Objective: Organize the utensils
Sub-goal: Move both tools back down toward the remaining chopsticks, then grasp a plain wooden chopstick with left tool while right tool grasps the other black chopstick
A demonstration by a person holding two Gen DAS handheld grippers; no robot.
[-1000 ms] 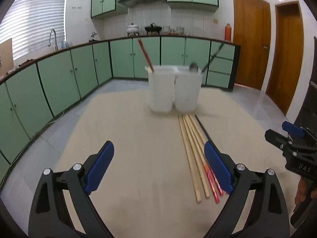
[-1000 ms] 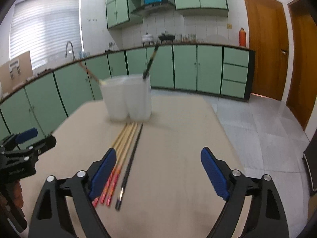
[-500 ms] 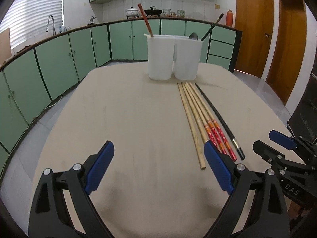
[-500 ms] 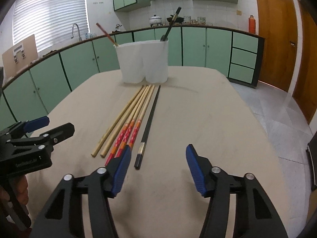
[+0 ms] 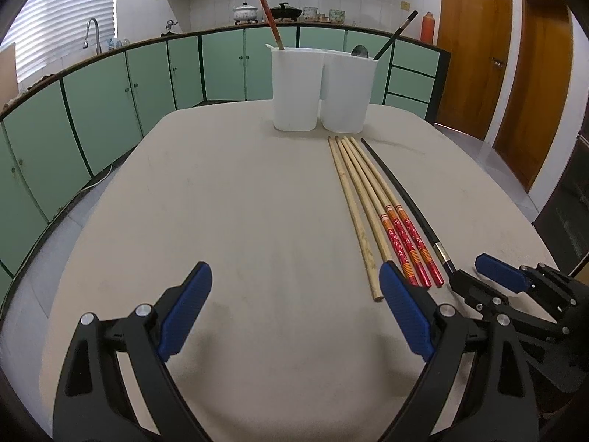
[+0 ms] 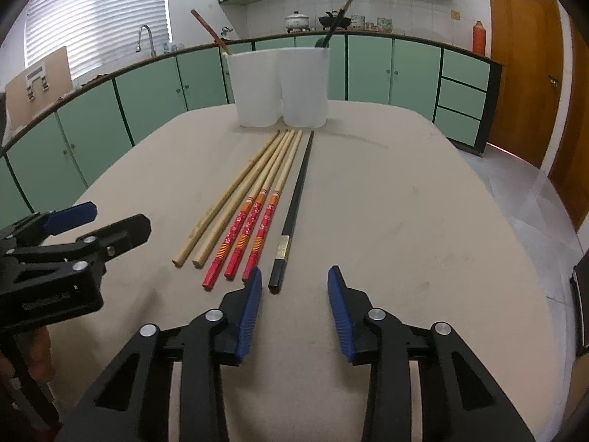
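Observation:
Several chopsticks lie side by side on the beige table (image 5: 239, 202): plain bamboo ones (image 5: 353, 202) (image 6: 228, 206), red-patterned ones (image 5: 405, 239) (image 6: 254, 228) and one black chopstick (image 5: 401, 191) (image 6: 296, 199). Two white holders (image 5: 320, 88) (image 6: 281, 84) stand at the far end, the left with a red chopstick (image 6: 210, 31), the right with a black one (image 6: 340, 9). My left gripper (image 5: 294, 294) is open and empty, left of the row. My right gripper (image 6: 294, 291) is open, just behind the black chopstick's near end.
Green kitchen cabinets (image 5: 110, 88) run around the back and left, with a sink tap (image 5: 92, 33). Wooden doors (image 5: 475, 48) are at the right. The table edge drops to a tiled floor (image 6: 533, 199) on the right.
Both grippers have drawn back and tilted down toward the near ends of the chopsticks. The right gripper's jaws have narrowed. The chopsticks have not moved.

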